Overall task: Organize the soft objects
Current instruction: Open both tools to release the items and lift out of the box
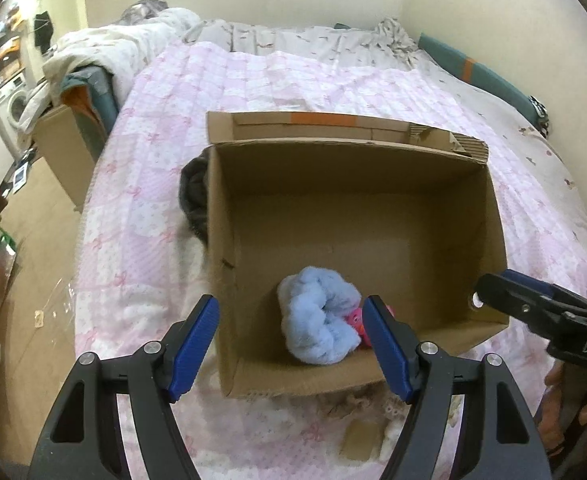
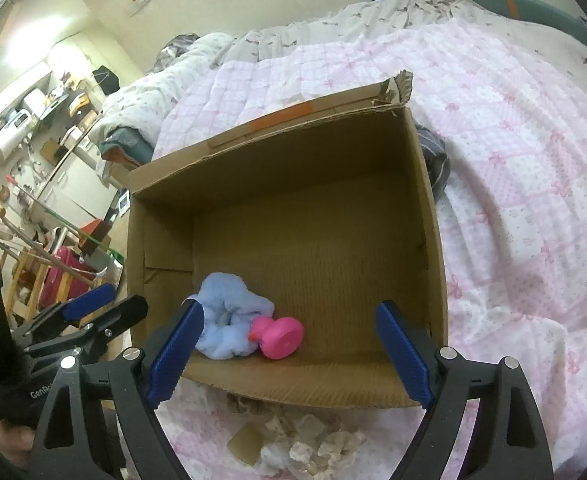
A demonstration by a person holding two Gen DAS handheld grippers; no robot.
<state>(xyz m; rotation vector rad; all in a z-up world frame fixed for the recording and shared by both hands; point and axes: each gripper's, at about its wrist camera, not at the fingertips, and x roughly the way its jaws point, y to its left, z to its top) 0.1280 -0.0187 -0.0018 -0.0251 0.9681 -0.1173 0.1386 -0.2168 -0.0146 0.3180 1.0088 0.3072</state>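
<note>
A brown cardboard box (image 2: 285, 216) is seen in the middle of both pictures, open at the top. Two soft things are already lying inside it, at the lower left of the box floor: a fluffy blue cloth (image 2: 229, 324) and a pink toy duck (image 2: 279, 336). They are touching each other. So part of the tidying looks done.

More is left. Below the box, at the bottom middle of the right wrist picture, a heap of pale fluffy bits (image 2: 313, 448) and a small tan square piece (image 2: 247, 446) are seen on the bed. A dark bundle of cloth (image 1: 193, 196) is tucked just beside the box, at its left side in the left wrist picture. These are likely still to be put away, though that is only a guess.

The left gripper (image 1: 291, 348) is held with its jaws open, and nothing is gripped; one blue jaw is seen in front of the box's left wall. The right gripper (image 2: 289, 354) is held with its jaws wide open over the near edge of the box, and nothing is pressed between them.

The box is resting on a bed covered by a pink and white quilt (image 1: 293, 80) with little bows. A cream wall is seen at the top. At the left edge of the left wrist picture a washing machine (image 1: 15, 100) and cluttered shelves are seen.
</note>
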